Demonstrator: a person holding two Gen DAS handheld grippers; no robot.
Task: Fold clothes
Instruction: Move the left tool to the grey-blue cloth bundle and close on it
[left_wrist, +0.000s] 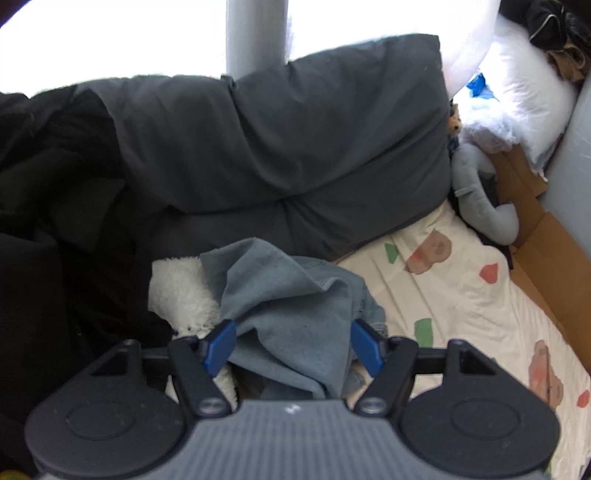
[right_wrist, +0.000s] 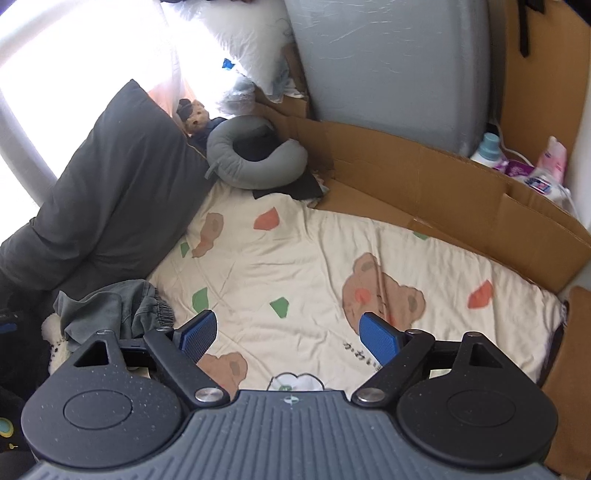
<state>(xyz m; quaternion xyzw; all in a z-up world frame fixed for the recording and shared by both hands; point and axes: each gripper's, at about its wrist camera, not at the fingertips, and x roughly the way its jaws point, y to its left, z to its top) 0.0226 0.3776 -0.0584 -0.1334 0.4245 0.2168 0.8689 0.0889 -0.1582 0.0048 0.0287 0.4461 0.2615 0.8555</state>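
Lying crumpled at the sheet's left edge, a blue-grey garment (left_wrist: 291, 314) is bracketed by the left gripper (left_wrist: 293, 347), jaws spread wide, cloth bunched between the pads but not pinched. No clear long axis can be read in the heap. The right gripper (right_wrist: 288, 338) is held wide and empty over the bear-print sheet (right_wrist: 295, 251); the garment lies to its left. Open sheet is seen rightward; dark pillow (left_wrist: 295, 129) and cardboard (right_wrist: 443, 177) bound it.
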